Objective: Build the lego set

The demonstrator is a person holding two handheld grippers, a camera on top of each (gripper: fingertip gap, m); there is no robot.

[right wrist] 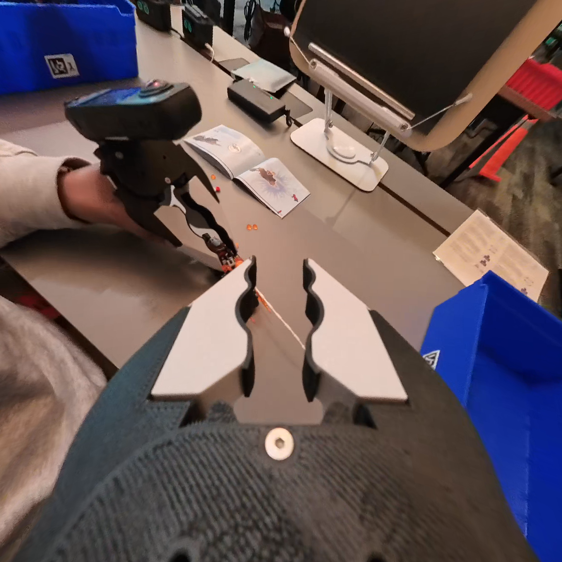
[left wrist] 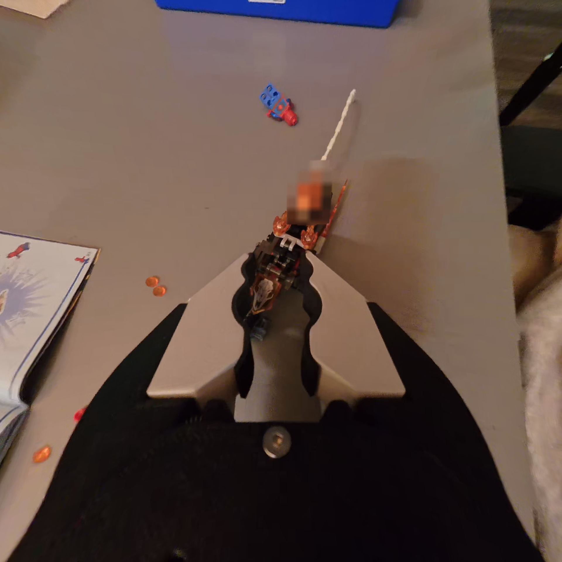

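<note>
My left gripper (left wrist: 275,264) is shut on a black and orange lego build (left wrist: 270,279) with a skull shield and flame pieces, held low over the grey table (left wrist: 152,152). A white whip-like piece (left wrist: 339,124) sticks out from the build's far end. A small blue and red lego piece (left wrist: 278,105) lies farther off on the table. My right gripper (right wrist: 278,264) is open and empty, right beside the build's flame end (right wrist: 232,263). The white piece (right wrist: 282,322) runs between its fingers. The left gripper (right wrist: 170,182) and a hand show at left in the right wrist view.
An open instruction booklet (left wrist: 33,310) lies left; it also shows in the right wrist view (right wrist: 252,170). Loose orange studs (left wrist: 155,286) and a red stud (left wrist: 79,414) lie near it. Blue bins (right wrist: 501,380) (left wrist: 276,12), a monitor stand (right wrist: 337,152), a paper sheet (right wrist: 492,255). One gripper's finger ends stand about 15 centimeters off the other's.
</note>
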